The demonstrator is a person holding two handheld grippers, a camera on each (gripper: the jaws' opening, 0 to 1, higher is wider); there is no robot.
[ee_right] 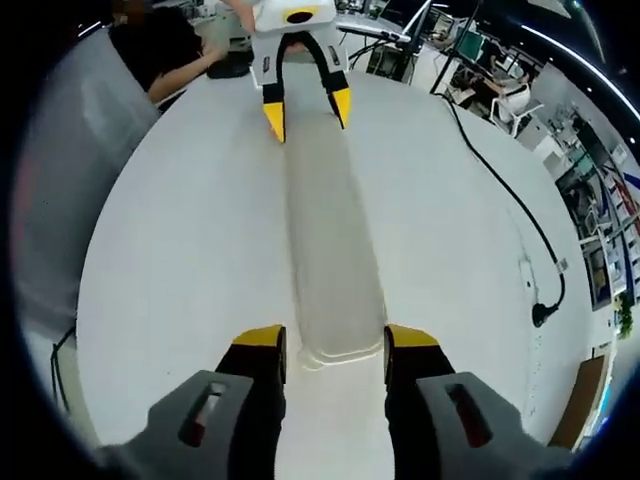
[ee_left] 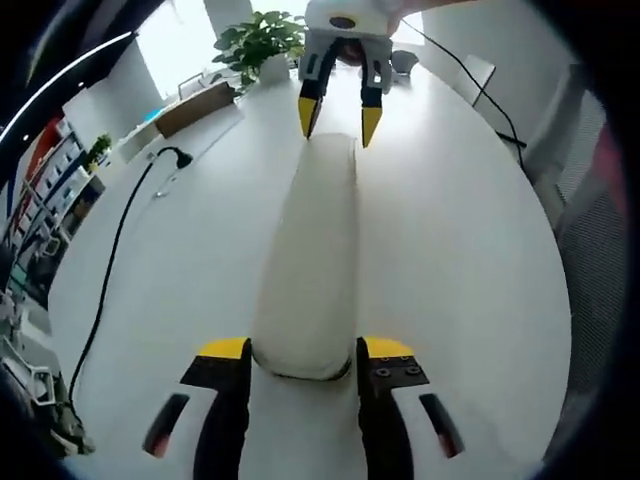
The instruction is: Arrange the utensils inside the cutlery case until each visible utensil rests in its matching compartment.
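Two grippers, left gripper (ee_left: pixel 303 362) and right gripper (ee_right: pixel 335 352), have their fingers clamped on opposite ends of the closed cutlery case (ee_left: pixel 312 265) on the worktop (ee_left: pixel 460 250). Uneven pulling could slide or twist the smooth case out of one grip.

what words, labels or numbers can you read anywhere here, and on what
None can be read.
The white cutlery case held at both ends is plain, with no print.
The white table bears no marking.
Shelf items at the room's edge are too blurred to read.
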